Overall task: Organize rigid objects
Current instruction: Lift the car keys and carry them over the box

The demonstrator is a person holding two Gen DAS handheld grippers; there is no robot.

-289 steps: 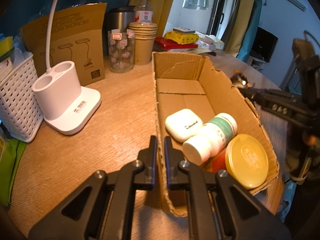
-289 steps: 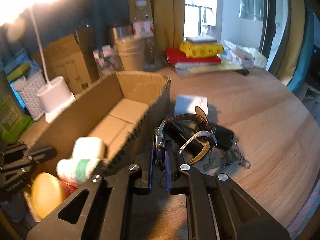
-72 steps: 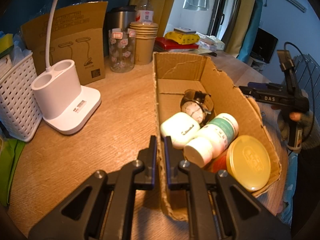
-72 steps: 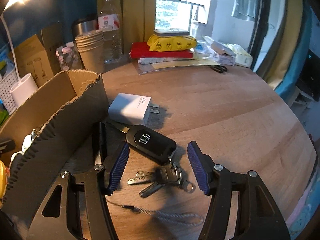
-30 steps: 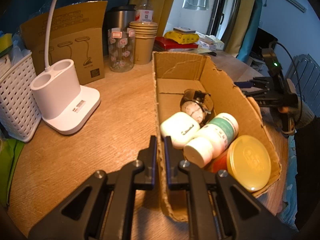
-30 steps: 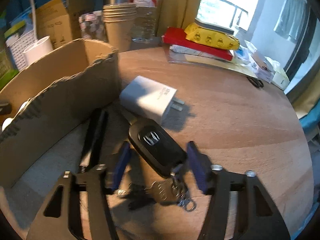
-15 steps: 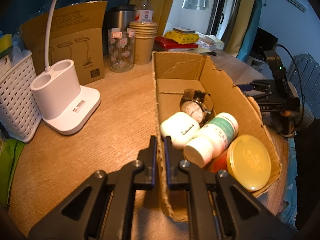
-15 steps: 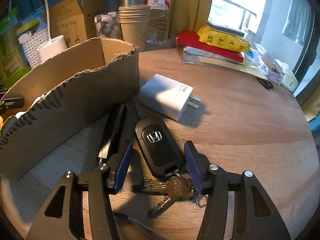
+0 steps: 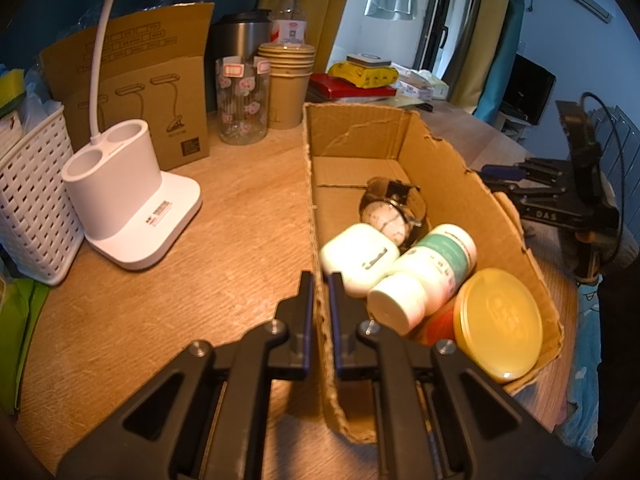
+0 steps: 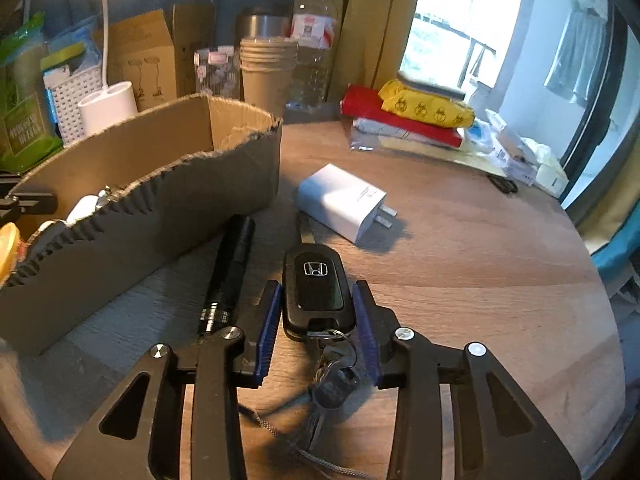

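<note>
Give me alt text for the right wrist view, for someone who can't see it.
The right gripper, its fingers just closing in, clamps a black car key fob with keys dangling behind, on a wooden table. A black flashlight lies left of it beside a cardboard box; a white charger sits just beyond.

right gripper (image 10: 318,332) | black frame | blue-padded fingers (image 10: 266,330) | silver screws
</note>
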